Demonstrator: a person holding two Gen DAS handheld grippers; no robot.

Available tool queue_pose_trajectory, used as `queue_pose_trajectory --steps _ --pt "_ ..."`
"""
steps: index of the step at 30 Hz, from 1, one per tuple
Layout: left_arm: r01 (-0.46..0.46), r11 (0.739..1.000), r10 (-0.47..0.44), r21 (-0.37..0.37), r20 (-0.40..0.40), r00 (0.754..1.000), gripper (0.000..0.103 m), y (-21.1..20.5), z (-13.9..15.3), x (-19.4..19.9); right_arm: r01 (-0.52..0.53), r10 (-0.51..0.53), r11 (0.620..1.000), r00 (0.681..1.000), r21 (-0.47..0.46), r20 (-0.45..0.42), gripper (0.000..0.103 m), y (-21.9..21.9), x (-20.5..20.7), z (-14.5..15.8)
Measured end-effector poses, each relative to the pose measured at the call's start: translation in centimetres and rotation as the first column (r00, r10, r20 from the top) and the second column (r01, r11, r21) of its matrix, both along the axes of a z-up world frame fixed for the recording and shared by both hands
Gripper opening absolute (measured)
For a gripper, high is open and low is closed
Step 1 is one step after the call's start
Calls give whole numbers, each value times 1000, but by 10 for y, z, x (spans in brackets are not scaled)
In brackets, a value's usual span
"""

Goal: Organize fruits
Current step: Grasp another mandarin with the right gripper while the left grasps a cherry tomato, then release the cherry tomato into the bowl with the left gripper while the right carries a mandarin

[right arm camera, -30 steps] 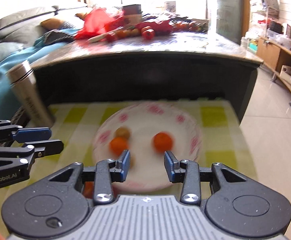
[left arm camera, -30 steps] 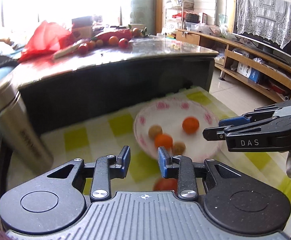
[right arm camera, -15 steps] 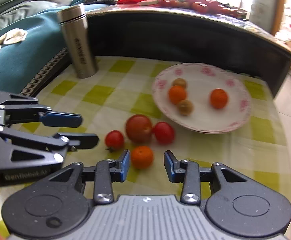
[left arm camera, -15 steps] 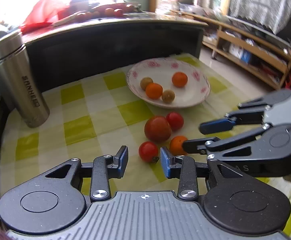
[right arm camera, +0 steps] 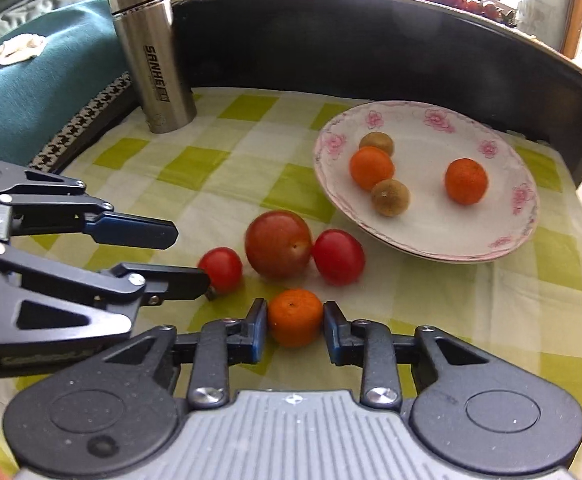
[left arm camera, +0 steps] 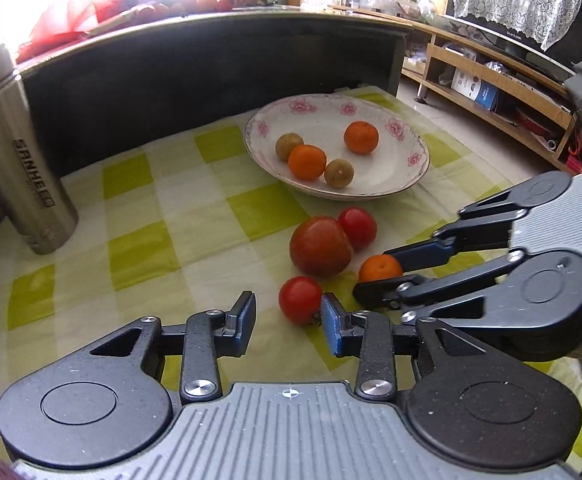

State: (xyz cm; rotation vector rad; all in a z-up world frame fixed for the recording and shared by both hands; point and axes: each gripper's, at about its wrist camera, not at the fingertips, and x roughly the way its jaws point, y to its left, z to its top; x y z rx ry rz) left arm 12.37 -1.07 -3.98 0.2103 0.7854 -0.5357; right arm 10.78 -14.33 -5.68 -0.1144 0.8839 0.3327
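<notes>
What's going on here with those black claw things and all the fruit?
A person is sorting fruit with a handheld gripper in each hand. The right gripper has its two fingers on either side of a small orange lying on the checked cloth, touching or nearly so. The left gripper is open, reaching toward a small red tomato. A bigger tomato and another small one lie loose nearby. The flowered plate already holds two oranges and two brownish fruits.
</notes>
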Motion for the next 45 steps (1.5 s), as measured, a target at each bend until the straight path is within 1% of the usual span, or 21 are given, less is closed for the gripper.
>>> queue_pose_trajectory --steps 6,8,10,12,15,19,26,31,33,36,40,45 --pt "31 999 -31 7 3 1000 44 -12 -9 -1 62 -62 998 998 27 -4 35 -19 -3 12" --pt "26 999 -26 21 20 999 44 -15 -11 -1 74 -73 996 997 42 -17 35 -21 -2 12" --pt "8 1000 -8 21 14 1000 43 -14 -15 0 79 -78 996 997 42 -27 35 -22 -2 10" --pt "-6 1000 6 30 5 1000 40 -14 -20 1 75 -73 997 997 30 -34 35 -21 -2 8" --pt "4 999 -5 36 20 1000 36 -16 -19 -1 72 -71 997 996 27 -47 35 -20 -3 5" --pt "29 999 -29 38 10 1000 35 -17 -18 -4 54 -53 998 998 18 -45 35 -16 -5 5" --pt "82 995 -82 61 -10 997 36 -11 -13 -24 6 -6 1000 999 0 -43 35 -14 -17 6" --pt "111 991 -111 74 -10 994 38 -16 -18 -27 -38 37 998 999 -51 -19 35 -8 -22 3" --pt "116 990 -116 80 -5 993 39 -17 -18 -27 -40 39 998 999 -46 -24 36 -10 -21 2" --pt "113 991 -113 74 -8 994 42 -17 -19 -26 -40 39 999 999 -34 -21 37 -12 -23 1" --pt "112 991 -112 79 -6 994 50 -18 -19 -27 -47 46 999 999 -25 -23 42 -13 -24 1" --pt "114 989 -115 92 7 993 53 -19 -19 -28 -51 50 998 999 -27 -19 42 -12 -24 1"
